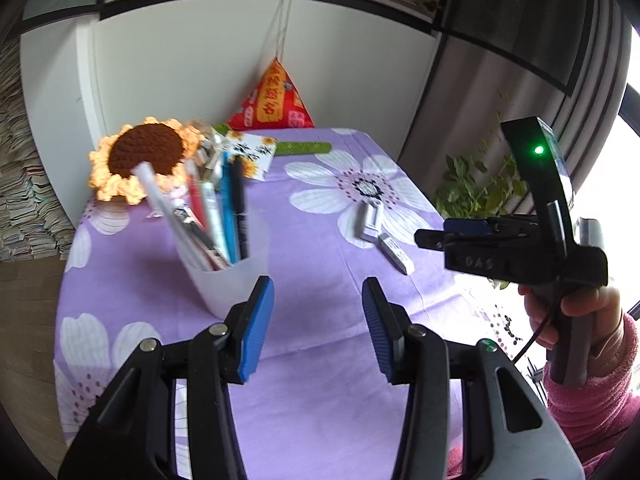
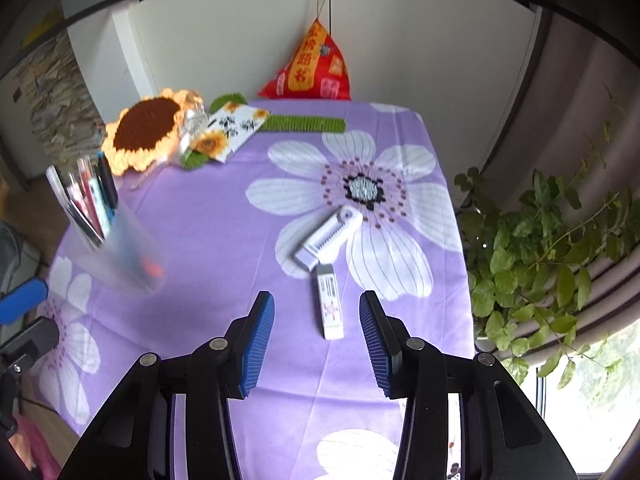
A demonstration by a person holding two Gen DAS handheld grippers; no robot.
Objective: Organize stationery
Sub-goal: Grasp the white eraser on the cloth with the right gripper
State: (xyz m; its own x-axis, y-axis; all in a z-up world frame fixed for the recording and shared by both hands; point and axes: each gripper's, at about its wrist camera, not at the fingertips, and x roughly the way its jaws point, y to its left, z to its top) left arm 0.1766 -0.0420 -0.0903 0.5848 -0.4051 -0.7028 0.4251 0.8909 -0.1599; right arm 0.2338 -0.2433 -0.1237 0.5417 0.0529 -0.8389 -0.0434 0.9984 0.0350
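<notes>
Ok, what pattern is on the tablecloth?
The tablecloth is purple with large white flowers, clearest in the right wrist view.

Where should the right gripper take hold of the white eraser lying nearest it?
Grip the eraser across its short width near the middle, coming from above. It lies flat on the purple cloth, its long axis running away from the open right gripper, so the fingers would likely straddle its long sides. Stay clear of the far end, close to the white stapler-like tool.
</notes>
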